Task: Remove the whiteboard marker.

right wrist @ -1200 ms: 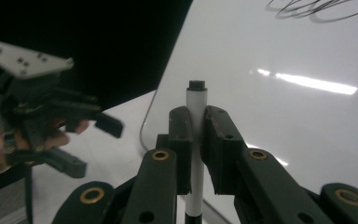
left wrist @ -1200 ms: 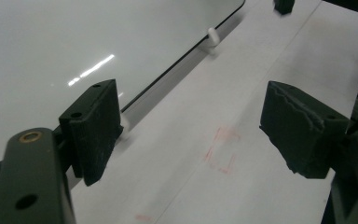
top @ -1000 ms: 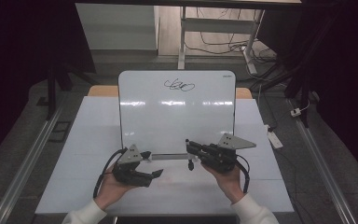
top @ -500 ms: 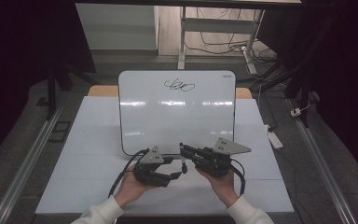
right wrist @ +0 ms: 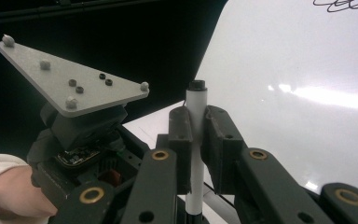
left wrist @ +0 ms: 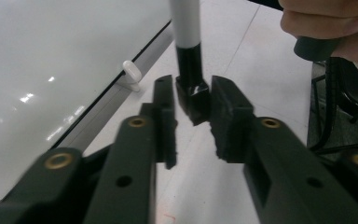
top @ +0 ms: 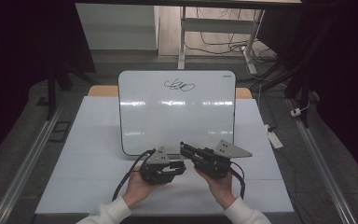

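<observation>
**Two claws on one marker: pulling the cap**

The right claw (right wrist: 195, 140) is closed tight on the white barrel of a slim whiteboard marker with a black cap (right wrist: 196, 140). In the right gripper view the barrel stands upright between its jaws, near the centre of the frame. The left claw (left wrist: 192, 100) has just been closing, and in the left gripper view the black cap (left wrist: 192, 91) sits between its pads; the right pad (left wrist: 226, 107) touches it, while the left pad seems very close or just touching.

In the high view both claws meet at the lower middle of the frame, over the white table (top: 88, 140), just in front of the white rectangular whiteboard with a black scribble (top: 177, 112).

The marker is probably light and stiff, with smooth plastic that may slip. I think the cap should be gripped squarely on its flat sides and pulled straight along the barrel, not bent.
</observation>
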`<state>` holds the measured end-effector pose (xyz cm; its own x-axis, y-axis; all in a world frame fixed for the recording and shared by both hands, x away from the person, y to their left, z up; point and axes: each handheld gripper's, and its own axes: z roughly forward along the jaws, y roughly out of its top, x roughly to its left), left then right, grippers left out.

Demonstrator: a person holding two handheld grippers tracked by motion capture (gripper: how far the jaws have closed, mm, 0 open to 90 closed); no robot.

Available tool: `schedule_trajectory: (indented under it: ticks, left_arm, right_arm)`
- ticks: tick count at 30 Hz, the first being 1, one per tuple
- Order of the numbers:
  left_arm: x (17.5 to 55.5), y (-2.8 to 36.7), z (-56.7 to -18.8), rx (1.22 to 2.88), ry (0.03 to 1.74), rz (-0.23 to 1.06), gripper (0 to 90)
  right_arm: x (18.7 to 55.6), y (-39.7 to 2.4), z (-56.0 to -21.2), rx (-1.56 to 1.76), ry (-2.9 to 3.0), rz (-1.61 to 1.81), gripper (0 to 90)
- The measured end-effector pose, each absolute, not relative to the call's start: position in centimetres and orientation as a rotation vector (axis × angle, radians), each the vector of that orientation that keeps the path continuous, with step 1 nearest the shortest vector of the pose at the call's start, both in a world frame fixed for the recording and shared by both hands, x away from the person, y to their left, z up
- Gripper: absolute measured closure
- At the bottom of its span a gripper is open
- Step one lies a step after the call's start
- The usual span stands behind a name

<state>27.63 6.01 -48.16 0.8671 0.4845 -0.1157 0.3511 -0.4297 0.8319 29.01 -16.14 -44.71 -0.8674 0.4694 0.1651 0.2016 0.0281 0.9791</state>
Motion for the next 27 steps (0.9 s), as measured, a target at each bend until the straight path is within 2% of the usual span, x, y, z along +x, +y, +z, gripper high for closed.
schedule_trajectory:
  ticks: [8,11,12,14,18,19,27]
  left_arm:
    - [27.98,6.52,-48.14,2.094,0.641,0.210,78.6]
    - [28.00,6.75,-48.04,2.104,0.638,0.211,78.8]
    - [28.00,6.75,-48.04,2.104,0.638,0.211,78.9]
    - [27.97,6.87,-47.94,2.124,0.630,0.224,78.9]
    - [27.94,6.81,-47.84,2.143,0.614,0.225,79.0]
    - [27.87,6.68,-47.72,2.153,0.601,0.225,78.9]
    - [27.65,6.52,-47.23,2.171,0.555,0.204,78.9]
  right_arm:
    - [28.75,-15.83,-44.79,0.666,2.124,1.914,77.7]
    - [28.68,-15.54,-44.82,0.653,2.164,1.869,64.5]
    - [28.68,-15.54,-44.82,0.653,2.164,1.869,64.5]
    - [28.68,-15.65,-44.78,0.629,2.234,1.822,59.0]
    - [28.71,-15.78,-44.99,0.607,2.320,1.740,60.4]
    - [28.76,-15.75,-45.25,0.588,2.369,1.711,63.8]
    - [28.84,-15.13,-45.66,0.536,2.465,1.606,72.1]
